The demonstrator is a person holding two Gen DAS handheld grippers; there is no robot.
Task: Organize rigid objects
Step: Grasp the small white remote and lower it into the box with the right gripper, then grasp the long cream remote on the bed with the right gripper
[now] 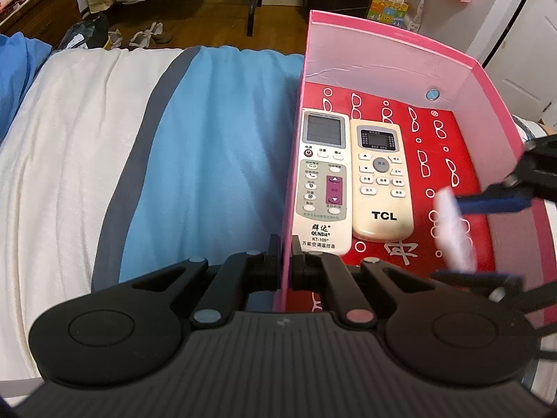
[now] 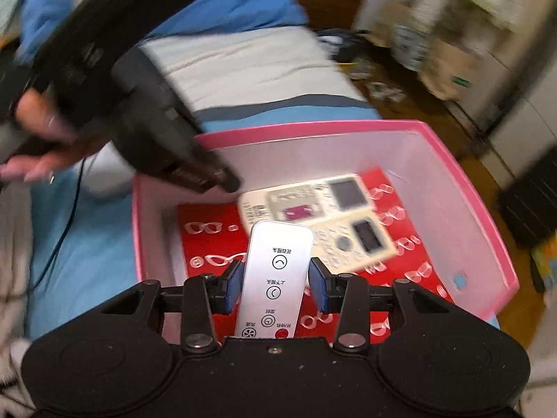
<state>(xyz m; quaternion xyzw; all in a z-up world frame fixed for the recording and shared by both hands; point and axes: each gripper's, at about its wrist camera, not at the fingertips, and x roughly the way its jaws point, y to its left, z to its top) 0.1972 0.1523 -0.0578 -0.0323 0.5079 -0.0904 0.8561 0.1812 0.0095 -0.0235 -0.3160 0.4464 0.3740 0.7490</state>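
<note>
Left gripper [image 1: 285,261] pinches the box [image 1: 383,55] wall; right gripper [image 2: 275,280] clamps a third remote [image 2: 275,271] above two remotes [image 1: 351,181] already boxed at 12 o'clock.

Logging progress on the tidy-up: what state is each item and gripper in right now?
Pink cardboard box: open, wall pinched by shut left gripper.
QUNDA white remote: flat inside box.
TCL cream remote: flat beside it.
Slim white remote: clamped in right gripper, above box.

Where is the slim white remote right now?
The slim white remote is held in the right hand-held gripper over the pink box, beside the two remotes lying inside.
</note>
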